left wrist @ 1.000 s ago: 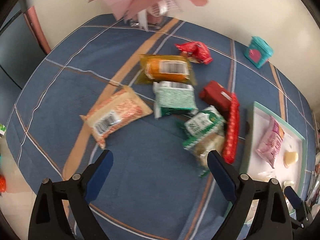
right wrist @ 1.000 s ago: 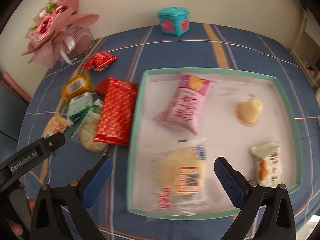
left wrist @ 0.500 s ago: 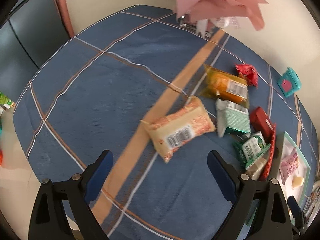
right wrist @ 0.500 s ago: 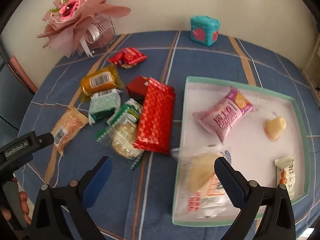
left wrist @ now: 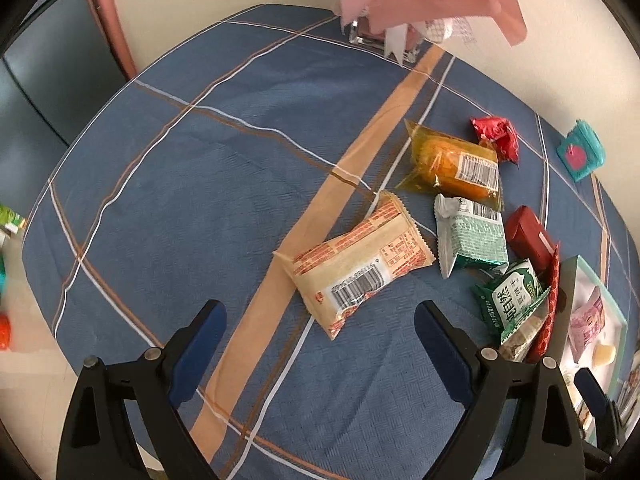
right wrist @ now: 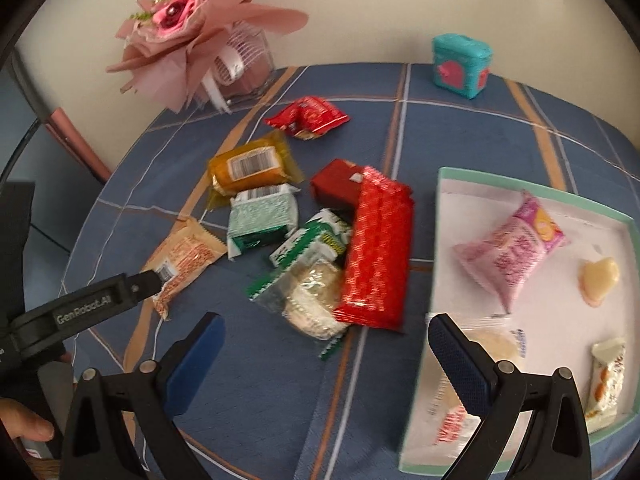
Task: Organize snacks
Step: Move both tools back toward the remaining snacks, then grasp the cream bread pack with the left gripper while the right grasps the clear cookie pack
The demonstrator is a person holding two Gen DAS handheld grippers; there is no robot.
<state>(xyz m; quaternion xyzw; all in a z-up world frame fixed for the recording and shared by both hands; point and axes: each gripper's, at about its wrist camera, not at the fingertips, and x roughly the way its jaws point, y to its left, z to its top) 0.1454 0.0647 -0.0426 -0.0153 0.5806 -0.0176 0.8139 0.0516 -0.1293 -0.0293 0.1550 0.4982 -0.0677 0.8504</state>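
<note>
Snacks lie loose on the counter (left wrist: 200, 200); the tan packet (left wrist: 356, 268) sits just ahead of your left gripper (left wrist: 320, 326), its wide, empty jaws nearer than the right gripper's (right wrist: 326, 344), long axis slanting up-right.

The left wrist view looks steeply down along its blue-padded fingers (left wrist: 438, 344) from above the near edge of the blue plaid tablecloth (left wrist: 192, 200), facing the cream wall. Beyond its right finger lies a tan barcoded snack packet (left wrist: 356, 268). The right wrist view looks down likewise, further right, over a mint-rimmed white tray (right wrist: 440, 184) beyond its right finger. Both share that packet (right wrist: 184, 260), the tray (left wrist: 582, 264) and a pink paper bouquet (right wrist: 192, 32).
</note>
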